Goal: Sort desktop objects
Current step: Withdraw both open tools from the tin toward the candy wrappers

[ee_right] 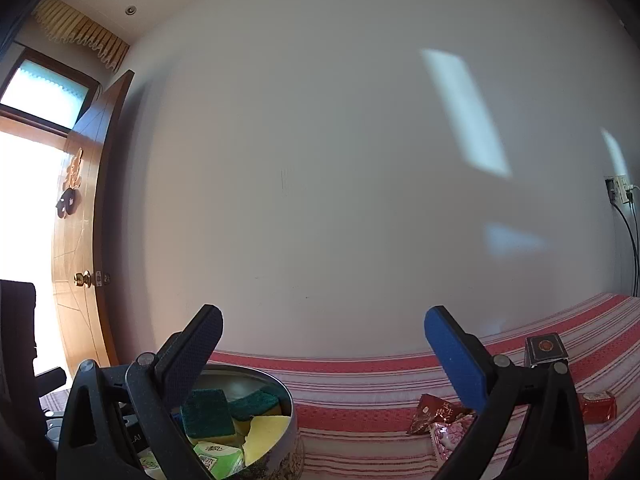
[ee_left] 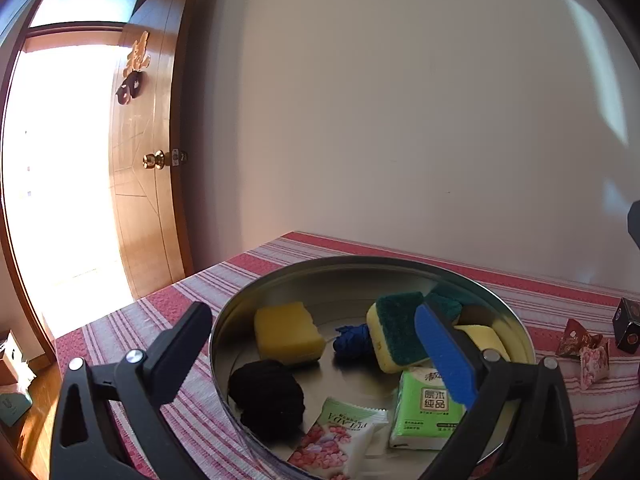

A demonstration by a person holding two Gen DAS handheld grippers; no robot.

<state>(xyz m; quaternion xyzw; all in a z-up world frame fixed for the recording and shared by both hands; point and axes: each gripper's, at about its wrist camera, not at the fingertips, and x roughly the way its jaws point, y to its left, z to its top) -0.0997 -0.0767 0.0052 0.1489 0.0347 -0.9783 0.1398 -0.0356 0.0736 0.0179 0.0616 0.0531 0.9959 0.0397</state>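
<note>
My left gripper (ee_left: 316,356) is open and empty, held over a round metal tin (ee_left: 280,284). The tin holds a yellow sponge (ee_left: 288,332), a green-and-yellow scouring sponge (ee_left: 396,332), a blue bundle (ee_left: 352,340), a black cloth ball (ee_left: 266,398), a green tissue pack (ee_left: 424,412) and a floral wipe packet (ee_left: 336,440). My right gripper (ee_right: 324,360) is open and empty, above the striped cloth between the tin (ee_right: 294,432) and red snack packets (ee_right: 434,412). A dark small box (ee_right: 546,350) stands behind them.
The table has a red-and-white striped cloth (ee_left: 224,276) against a white wall. Snack packets (ee_left: 586,350) and the dark box (ee_left: 626,324) lie right of the tin. A red packet (ee_right: 598,406) lies at far right. An open wooden door (ee_left: 148,168) is at left.
</note>
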